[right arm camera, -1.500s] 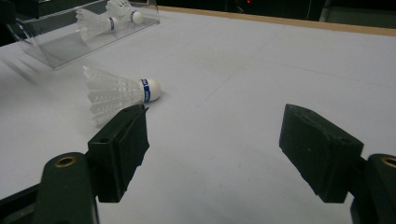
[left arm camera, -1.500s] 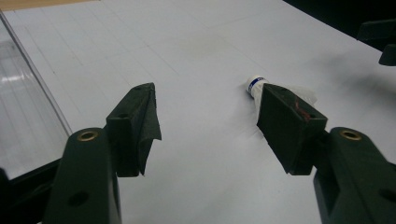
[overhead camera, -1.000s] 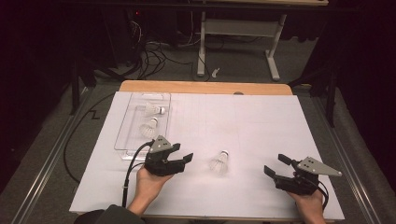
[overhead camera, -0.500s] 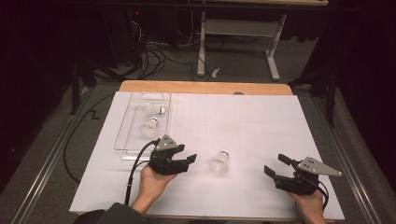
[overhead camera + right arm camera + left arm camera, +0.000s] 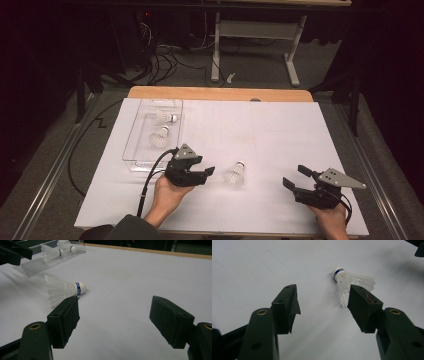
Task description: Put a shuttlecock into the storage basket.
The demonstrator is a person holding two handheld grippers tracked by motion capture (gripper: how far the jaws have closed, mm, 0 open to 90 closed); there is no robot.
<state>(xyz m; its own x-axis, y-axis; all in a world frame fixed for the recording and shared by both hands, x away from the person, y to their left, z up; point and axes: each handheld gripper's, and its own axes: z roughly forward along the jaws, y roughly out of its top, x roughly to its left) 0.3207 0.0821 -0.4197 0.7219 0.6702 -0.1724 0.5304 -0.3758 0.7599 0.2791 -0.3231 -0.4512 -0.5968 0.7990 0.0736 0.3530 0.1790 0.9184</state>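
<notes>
Two white feathered shuttlecocks [image 5: 161,127] already lie in the clear plastic tray [image 5: 134,144], upper left; a third shuttlecock [image 5: 234,173] lies on the white surface [image 5: 280,135] at centre. Left tongs [image 5: 209,171] and right tongs [image 5: 295,177] both gape empty.

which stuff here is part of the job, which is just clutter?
In the job: loose shuttlecock on the sheet; clear tray with two shuttlecocks in it; left gripper, open, nearest the loose one; right gripper, open, off to the side.

Lying about: floor cables; white frame behind the table.
</notes>
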